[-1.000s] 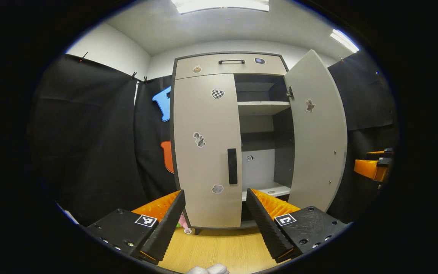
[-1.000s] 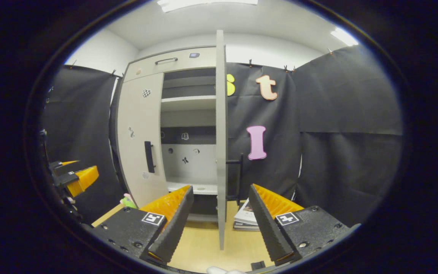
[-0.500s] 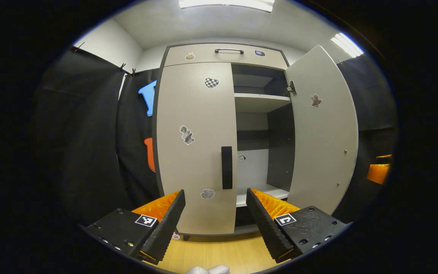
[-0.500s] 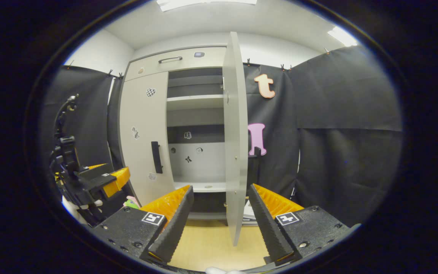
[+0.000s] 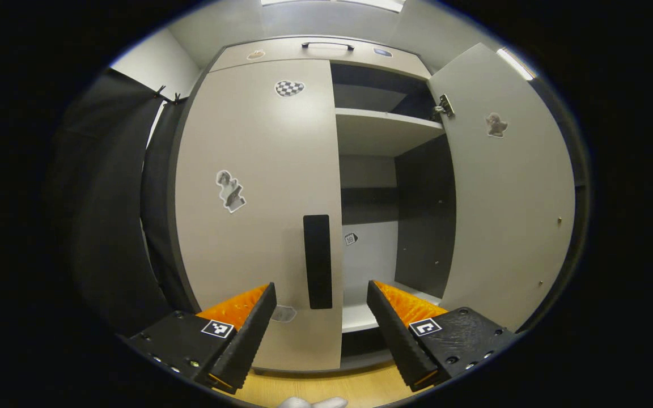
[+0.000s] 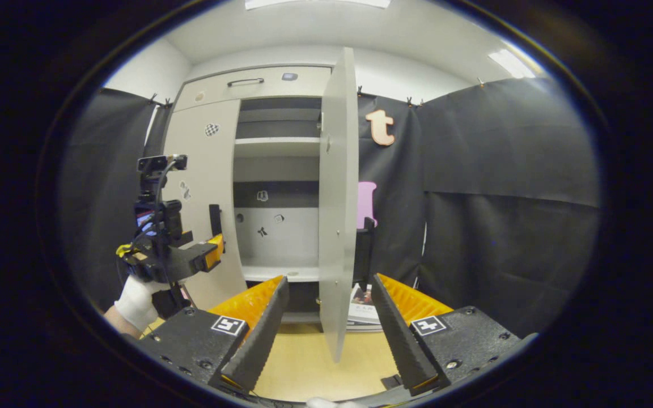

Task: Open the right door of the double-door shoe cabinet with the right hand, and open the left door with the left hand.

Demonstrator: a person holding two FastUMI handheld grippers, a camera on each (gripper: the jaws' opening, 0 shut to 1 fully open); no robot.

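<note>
1. The left claw, jaws wide, faces the shut grey left door's black bar handle at 12 o'clock.
2. The right claw gapes empty; the grey right door stands open.
3. Risk: off-centre closing could slip off the handle.

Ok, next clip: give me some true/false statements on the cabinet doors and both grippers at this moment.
1. The right door stands open. True.
2. The left door is open too. False: it is shut.
3. The left gripper is clamped on the left door's handle. False: its fingers are spread, with the handle between and beyond them, not gripped.
4. The right gripper is open and holds nothing. True; the open door's edge lies ahead between its fingers.
5. The exposed shelves hold shoes. False: no shoes are visible on them.
</note>
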